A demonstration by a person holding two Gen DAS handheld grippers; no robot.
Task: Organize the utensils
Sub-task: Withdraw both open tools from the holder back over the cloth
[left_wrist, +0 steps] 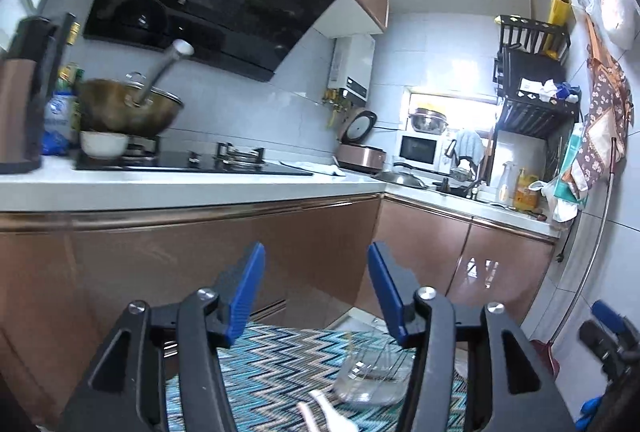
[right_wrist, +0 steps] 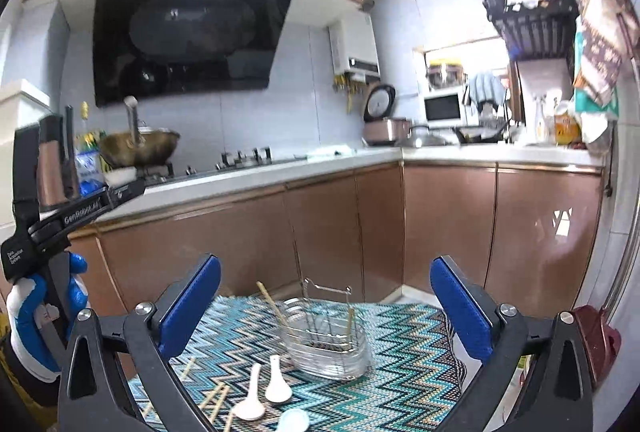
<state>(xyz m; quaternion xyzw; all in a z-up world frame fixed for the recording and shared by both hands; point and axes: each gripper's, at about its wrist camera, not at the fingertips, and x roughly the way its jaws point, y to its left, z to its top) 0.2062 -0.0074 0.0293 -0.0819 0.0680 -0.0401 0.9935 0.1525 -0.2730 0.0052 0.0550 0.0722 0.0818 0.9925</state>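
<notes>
A clear utensil holder (right_wrist: 326,344) with a wire rack inside stands on a zigzag mat (right_wrist: 404,352); a couple of chopsticks (right_wrist: 274,306) lean in it. Two white ceramic spoons (right_wrist: 277,384) lie in front of it, a pale blue one (right_wrist: 294,422) sits at the bottom edge, and loose chopsticks (right_wrist: 216,402) lie to the left. My right gripper (right_wrist: 325,266) is open and empty, raised above and behind these. My left gripper (left_wrist: 316,252) is also open and empty, with the holder (left_wrist: 374,376) low between its arms and a spoon (left_wrist: 332,416) below.
Copper cabinet fronts (right_wrist: 320,224) rise behind the mat, under a white counter (right_wrist: 280,172) with a hob and a wok (right_wrist: 140,146). A gloved hand (right_wrist: 36,312) holds the left gripper at the left edge. Sink clutter and a black shelf rack (right_wrist: 524,12) fill the far right corner.
</notes>
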